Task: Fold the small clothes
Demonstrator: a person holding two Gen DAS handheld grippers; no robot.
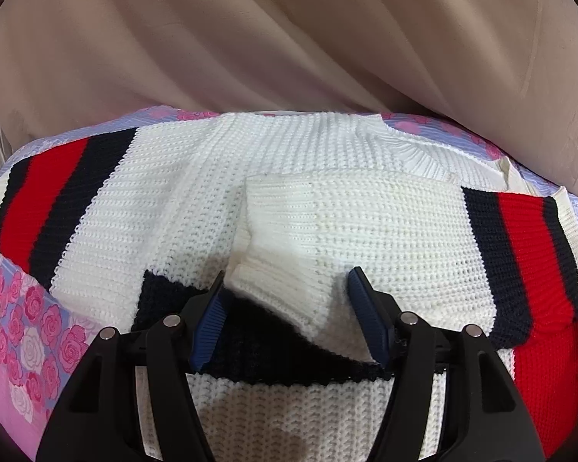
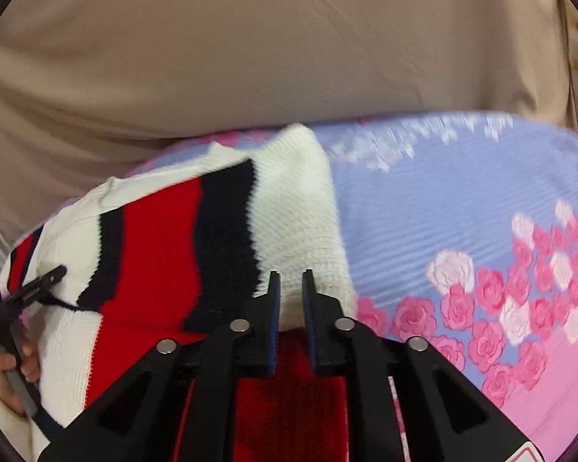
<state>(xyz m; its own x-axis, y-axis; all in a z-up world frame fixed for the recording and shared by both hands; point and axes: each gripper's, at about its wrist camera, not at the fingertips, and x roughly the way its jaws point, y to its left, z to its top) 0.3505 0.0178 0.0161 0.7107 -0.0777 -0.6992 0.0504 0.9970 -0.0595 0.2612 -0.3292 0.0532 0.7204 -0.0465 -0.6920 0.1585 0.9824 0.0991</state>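
Folding the sweater (image 1: 327, 211), we held the left gripper (image 1: 289, 296) open over its cuff (image 1: 281, 288); the right gripper (image 2: 291, 288) stood narrowly parted, gripping nothing.

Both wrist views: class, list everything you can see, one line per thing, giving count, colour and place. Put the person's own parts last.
Sweater: one, white knit with navy and red stripes, lying on the bedsheet, one sleeve folded across its body.
Bedsheet: one, lilac and pink with rose print, under the sweater.
Curtain: beige cloth, hanging behind the bed.
Left gripper: one, black with blue pads, open over the sleeve cuff.
Right gripper: one, black, narrowly open, nothing between its pads, over the sweater's edge.
Hand: one, left edge of the right wrist view, holding the left gripper's handle.
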